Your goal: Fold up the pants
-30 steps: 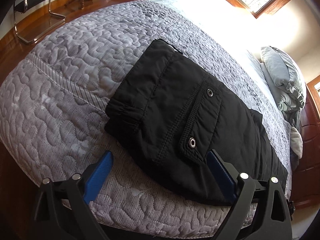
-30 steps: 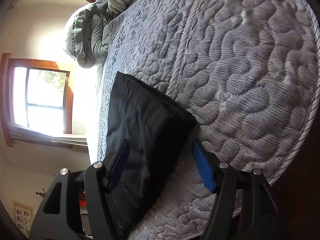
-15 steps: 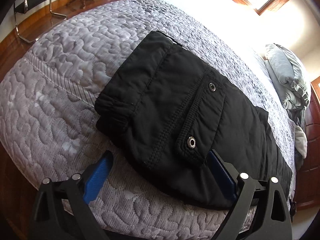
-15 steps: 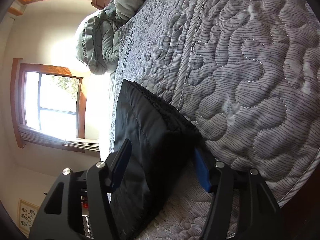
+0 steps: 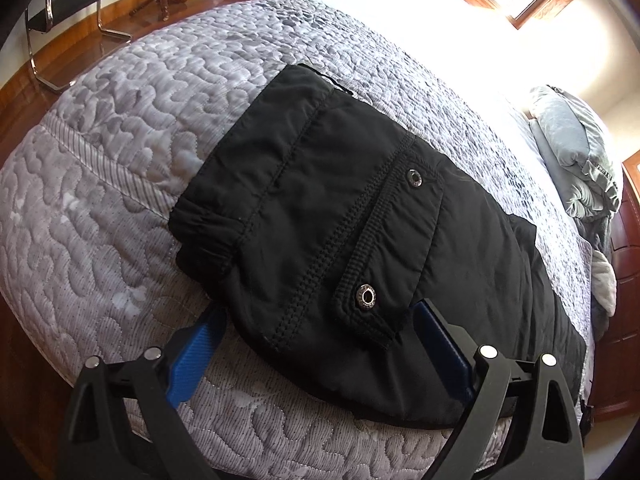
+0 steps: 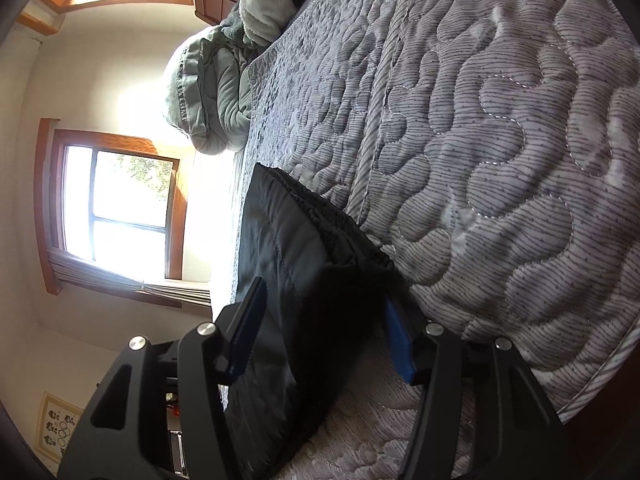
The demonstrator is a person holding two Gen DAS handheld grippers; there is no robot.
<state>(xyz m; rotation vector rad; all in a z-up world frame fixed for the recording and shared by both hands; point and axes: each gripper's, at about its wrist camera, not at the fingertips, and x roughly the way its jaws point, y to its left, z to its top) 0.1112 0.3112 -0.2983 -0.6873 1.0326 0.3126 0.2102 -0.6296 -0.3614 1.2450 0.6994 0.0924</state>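
Quilted bed [image 5: 120,168], black pants [image 5: 340,216] lengthwise toward pillows [image 5: 576,152]

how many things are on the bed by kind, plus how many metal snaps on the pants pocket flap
black pants: 1
grey-green pillows or bedding bundle at the head of the quilted bed: 1 heap, too bunched to split
metal snaps on the pocket flap: 2
total: 2 things on the bed, 2 snaps
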